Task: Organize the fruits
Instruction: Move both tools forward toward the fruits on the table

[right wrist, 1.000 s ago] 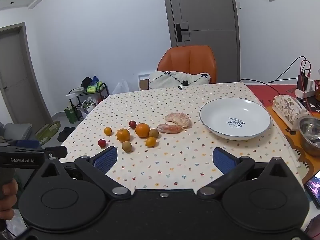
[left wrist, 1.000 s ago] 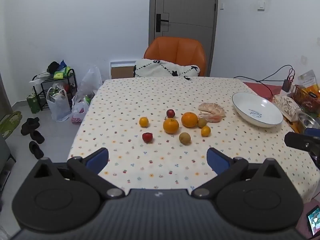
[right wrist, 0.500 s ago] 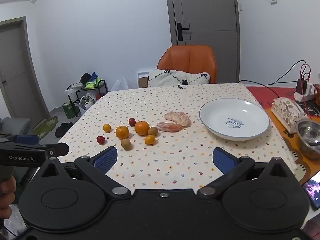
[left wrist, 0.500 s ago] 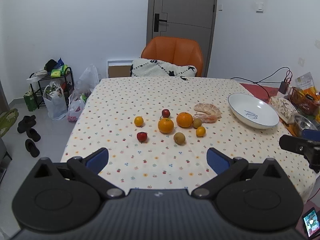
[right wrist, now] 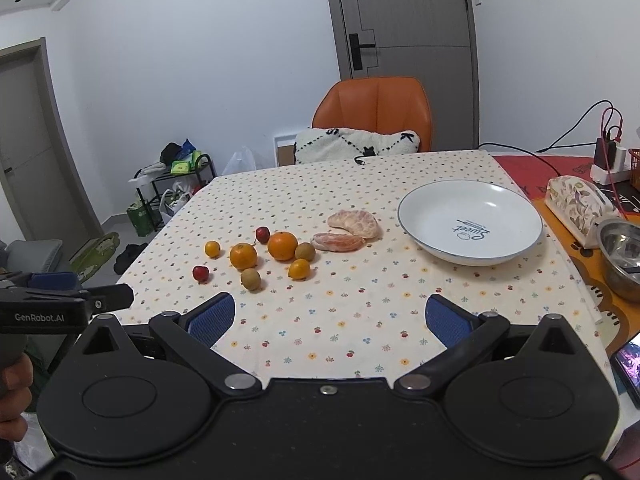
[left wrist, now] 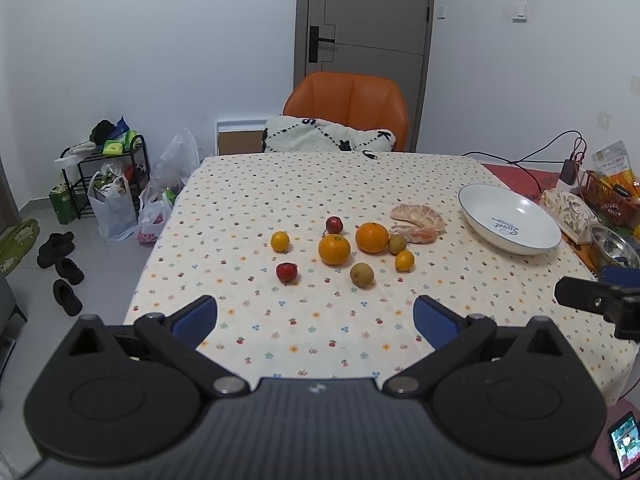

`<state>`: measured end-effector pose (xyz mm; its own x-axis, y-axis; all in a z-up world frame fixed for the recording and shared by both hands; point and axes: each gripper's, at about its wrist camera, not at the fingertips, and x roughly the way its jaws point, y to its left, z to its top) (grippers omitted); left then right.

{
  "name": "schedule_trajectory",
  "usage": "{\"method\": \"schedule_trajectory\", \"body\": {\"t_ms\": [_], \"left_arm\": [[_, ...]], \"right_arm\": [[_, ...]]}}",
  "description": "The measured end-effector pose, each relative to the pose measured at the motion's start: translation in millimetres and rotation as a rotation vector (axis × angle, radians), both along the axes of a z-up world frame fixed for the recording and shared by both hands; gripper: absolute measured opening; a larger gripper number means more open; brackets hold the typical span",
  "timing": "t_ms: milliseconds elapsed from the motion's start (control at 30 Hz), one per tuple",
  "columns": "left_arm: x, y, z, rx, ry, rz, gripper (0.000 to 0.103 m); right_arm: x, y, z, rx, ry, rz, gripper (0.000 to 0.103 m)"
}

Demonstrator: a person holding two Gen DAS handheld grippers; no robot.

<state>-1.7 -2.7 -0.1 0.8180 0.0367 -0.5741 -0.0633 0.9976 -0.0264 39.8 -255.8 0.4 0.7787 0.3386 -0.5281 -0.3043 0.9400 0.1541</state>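
Roughly, by item:
Table: floral tablecloth (left wrist: 320, 184); orange chair (left wrist: 348, 100) at the far end, grey door (left wrist: 368, 12) behind.
Fruits: loose cluster (left wrist: 340, 246) ahead of both fingers, apart from them.
Plate: white plate (right wrist: 470, 220), right of the cluster.
Left gripper (left wrist: 316, 314): wide, holding nothing.
Right gripper (right wrist: 330, 314): wide, holding nothing.

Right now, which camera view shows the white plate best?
The right wrist view shows the white plate best: its whole rim, empty inside and printed lettering face the camera, nothing covering it. In the left wrist view the same plate sits far to the right, seen at a slant and squeezed by the fisheye, though also unobstructed.
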Motion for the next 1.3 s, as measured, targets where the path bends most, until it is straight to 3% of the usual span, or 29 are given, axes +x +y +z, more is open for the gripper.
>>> {"method": "schedule_trajectory", "body": {"t_ms": [1300], "left_arm": [[0.2, 5.3, 4.4, -0.019, -0.021, 0.009, 0.103]], "right_arm": [[-2.0, 1.3, 2.0, -0.010, -0.005, -0.002, 0.103]]}}
